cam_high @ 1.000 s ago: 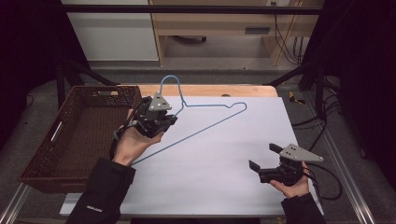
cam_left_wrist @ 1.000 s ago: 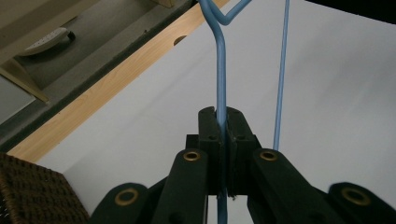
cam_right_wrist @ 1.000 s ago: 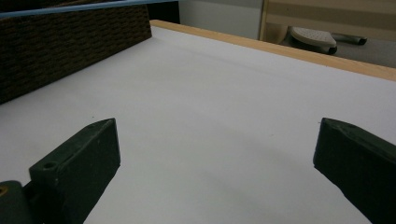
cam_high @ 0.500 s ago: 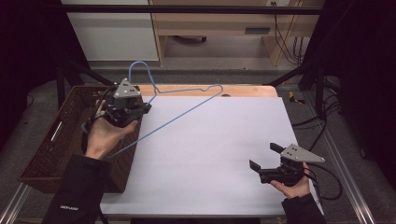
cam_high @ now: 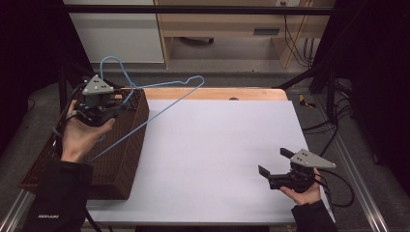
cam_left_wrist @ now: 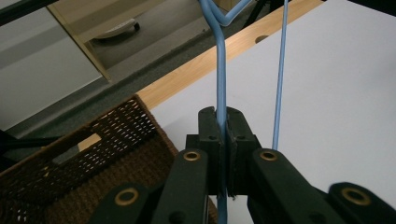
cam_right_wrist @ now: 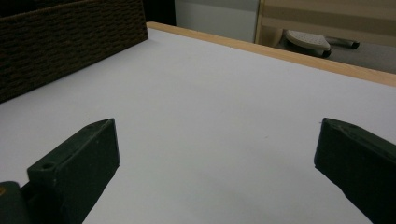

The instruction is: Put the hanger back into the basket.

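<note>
A light blue wire hanger (cam_high: 159, 104) hangs in the air over the left edge of the table, above the brown wicker basket (cam_high: 123, 145). My left gripper (cam_high: 104, 108) is shut on the hanger's neck, just below its hook, and held above the basket. In the left gripper view the blue wire (cam_left_wrist: 220, 84) runs up between the closed jaws, with a second strand (cam_left_wrist: 280, 79) to its right. My right gripper (cam_high: 273, 164) rests low near the table's front right corner, open and holding nothing. Its two fingers (cam_right_wrist: 79, 161) stand wide apart over the white surface.
The white table top (cam_high: 217, 145) has a wooden strip (cam_high: 212, 93) along its far edge. The wicker basket (cam_right_wrist: 65, 42) stands at the left side. Beyond the table are a wooden shelf unit (cam_high: 227, 24), cables and dark frame posts.
My left gripper has carried the hanger leftward off the table, raising it, and now holds it above the basket. The right gripper has stayed put.
</note>
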